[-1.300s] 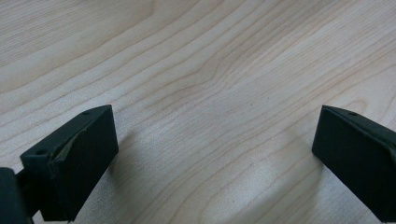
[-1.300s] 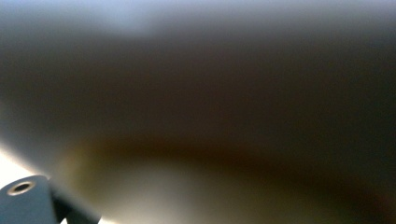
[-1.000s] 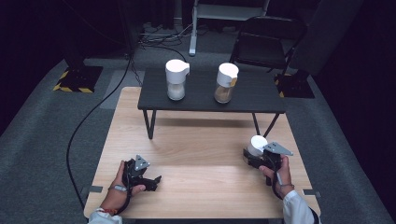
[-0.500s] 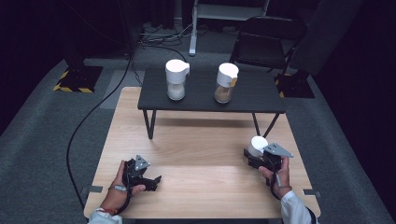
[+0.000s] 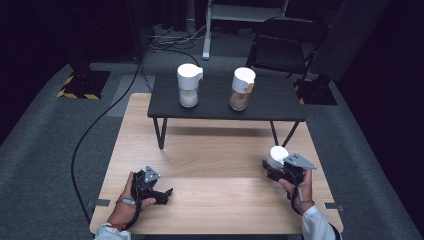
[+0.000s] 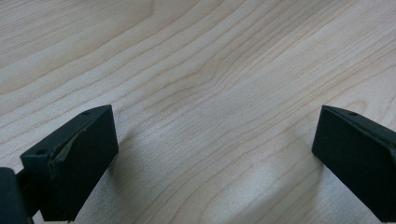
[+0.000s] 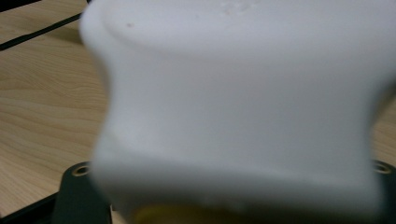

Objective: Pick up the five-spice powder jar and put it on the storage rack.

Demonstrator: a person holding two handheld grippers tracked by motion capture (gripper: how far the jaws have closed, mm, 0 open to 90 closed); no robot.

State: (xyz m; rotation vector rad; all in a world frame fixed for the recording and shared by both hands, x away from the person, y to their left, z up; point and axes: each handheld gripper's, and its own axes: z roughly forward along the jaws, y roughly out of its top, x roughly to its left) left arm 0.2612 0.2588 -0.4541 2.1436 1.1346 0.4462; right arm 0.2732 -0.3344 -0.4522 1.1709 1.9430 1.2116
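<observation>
- Tongs in the right hand are clamped on a white container, whose pale, waisted body stands close before the camera in the right gripper view; the black jaws hug it low on either side.
- White container sits near the right edge of the light wooden table, toward the near right corner, upright as far as the high view tells; whether it rests on the wood or is lifted just off it cannot be told.
- The right hand comes in from the near edge, its white sleeve at the table's near right corner.
- Tongs in the left hand stand wide with nothing between them; in the left gripper view the two black jaws are far apart with bare wood grain between.
- The left hand rests low near the near left corner of the table, well apart from the white container.
- A small black table stands on the far part of the wooden one.
- On it, a white jug with pale contents stands left of middle, and a white-lidded jar with brown contents stands right of middle; the two are apart, both upright.
- A black cable runs over the grey floor beyond the table's left edge.
- A folding chair stands behind the black table, at the far right.
</observation>
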